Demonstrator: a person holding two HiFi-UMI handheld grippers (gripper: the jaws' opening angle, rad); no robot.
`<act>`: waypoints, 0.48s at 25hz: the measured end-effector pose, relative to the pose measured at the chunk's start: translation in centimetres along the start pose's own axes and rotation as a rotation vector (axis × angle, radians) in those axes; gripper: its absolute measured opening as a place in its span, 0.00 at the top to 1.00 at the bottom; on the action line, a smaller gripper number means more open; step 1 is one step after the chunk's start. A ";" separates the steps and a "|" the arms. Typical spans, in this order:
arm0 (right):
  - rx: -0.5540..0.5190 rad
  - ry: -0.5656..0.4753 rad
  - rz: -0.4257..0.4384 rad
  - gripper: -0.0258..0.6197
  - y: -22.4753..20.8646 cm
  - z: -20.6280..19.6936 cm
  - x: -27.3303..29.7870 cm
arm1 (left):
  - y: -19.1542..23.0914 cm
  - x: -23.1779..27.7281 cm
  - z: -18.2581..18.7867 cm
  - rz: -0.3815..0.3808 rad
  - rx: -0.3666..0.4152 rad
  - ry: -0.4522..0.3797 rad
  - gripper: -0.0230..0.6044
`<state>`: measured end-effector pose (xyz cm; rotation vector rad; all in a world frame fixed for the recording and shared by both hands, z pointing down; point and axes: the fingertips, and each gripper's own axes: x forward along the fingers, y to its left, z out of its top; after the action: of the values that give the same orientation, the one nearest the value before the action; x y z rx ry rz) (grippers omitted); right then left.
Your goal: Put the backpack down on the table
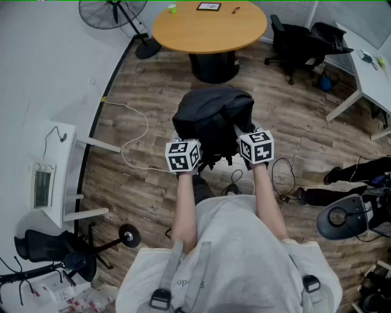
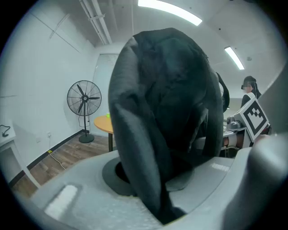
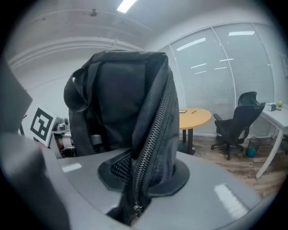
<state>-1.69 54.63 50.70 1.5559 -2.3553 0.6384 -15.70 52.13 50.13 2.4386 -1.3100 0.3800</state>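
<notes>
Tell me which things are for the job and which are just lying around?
For the job: black fabric backpack, held by left gripper and right gripper; round wooden table.
Just lying about: black standing fan, black office chair, white floor cable.

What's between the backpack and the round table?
Just bare wooden floor, shown in the head view. The backpack is short of the round table.

Wood-plank floor [image 1: 153,202], 1 pedestal fan [image 1: 113,12], black office chairs [image 1: 293,40], likely blinds [image 1: 293,9]
</notes>
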 end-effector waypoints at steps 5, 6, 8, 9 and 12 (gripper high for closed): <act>0.006 -0.004 0.006 0.85 -0.1 -0.2 -0.3 | -0.4 -0.1 -0.1 0.003 0.008 0.003 0.84; 0.006 -0.004 0.007 0.85 -0.2 -0.2 -0.3 | -0.4 -0.1 -0.1 0.003 0.009 0.003 0.84; 0.010 -0.008 0.009 0.85 -0.4 -0.2 -0.4 | -0.6 0.0 0.1 0.002 0.013 0.005 0.84; 0.014 -0.011 0.011 0.85 -0.6 -0.1 -0.5 | -0.7 0.1 0.2 0.001 0.017 0.006 0.84; 0.032 -0.021 0.021 0.85 -1.0 0.0 -0.6 | -1.1 0.3 0.5 -0.004 0.033 0.010 0.84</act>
<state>-0.52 54.78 50.70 1.5609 -2.3907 0.6710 -14.62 52.28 49.62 2.4623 -1.3039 0.4156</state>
